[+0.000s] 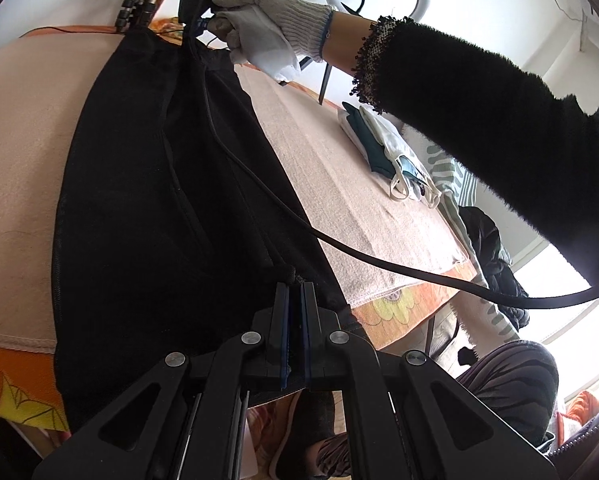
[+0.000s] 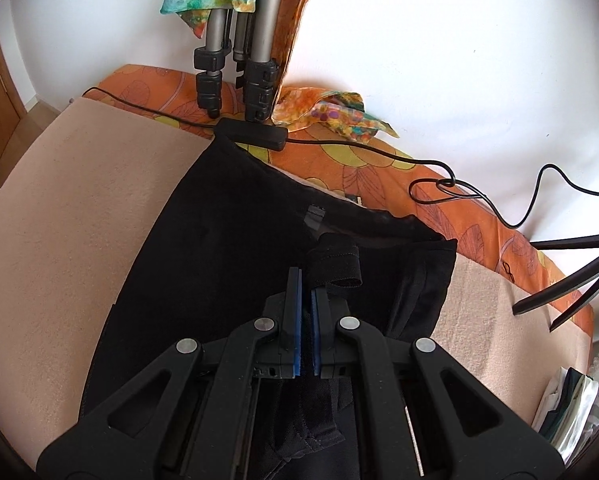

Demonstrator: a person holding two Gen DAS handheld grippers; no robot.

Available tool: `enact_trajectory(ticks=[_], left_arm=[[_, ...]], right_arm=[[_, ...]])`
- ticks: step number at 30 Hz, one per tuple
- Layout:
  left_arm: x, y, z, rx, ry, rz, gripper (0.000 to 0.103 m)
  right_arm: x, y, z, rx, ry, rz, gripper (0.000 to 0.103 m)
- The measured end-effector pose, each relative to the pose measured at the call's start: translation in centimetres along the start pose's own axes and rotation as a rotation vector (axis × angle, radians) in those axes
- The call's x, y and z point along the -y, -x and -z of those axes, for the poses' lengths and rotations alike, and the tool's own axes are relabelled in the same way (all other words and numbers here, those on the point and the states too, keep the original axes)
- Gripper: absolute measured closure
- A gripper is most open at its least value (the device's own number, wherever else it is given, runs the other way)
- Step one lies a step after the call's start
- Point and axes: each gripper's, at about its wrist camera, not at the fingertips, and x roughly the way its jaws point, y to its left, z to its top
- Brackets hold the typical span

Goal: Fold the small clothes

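The black garment lies spread over the beige towel on the tabletop, both ends pinched. The left claw is clamped on its near edge, angled downward. Across it, a gloved right hand on a black-sleeved arm holds the right claw, tilted down and clamped on a fabric fold

The garment is matt black knit cloth. Under it lies a towel of rough, napped beige cloth, over a smooth printed orange sheet. Beyond the garment, tripod legs are brushed metal with matt plastic clamps. The glove is coarse white knit; the sleeve fuzzy black.
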Motion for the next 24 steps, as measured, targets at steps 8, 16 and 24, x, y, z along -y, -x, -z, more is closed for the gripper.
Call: enact_trajectory(ticks=[8,16,24], left_arm=[[0.9,1.2,-0.3,-0.005,-0.028,-0.025,0.081],[0.8,6.9,-0.9,0.085,-0.125,-0.074,0.077],[-4.7,8.4,0.2,-0.006,0.015,-0.151,0.069]], right_arm=[[2.8,4.3,1.0,0.071,-0.107,-0.084,0.052],[9.3,15.9,10.5,0.202,-0.292,-0.212,0.052],[9.3,21.3,25.9,0.148,-0.404,-0.26,0.052]])
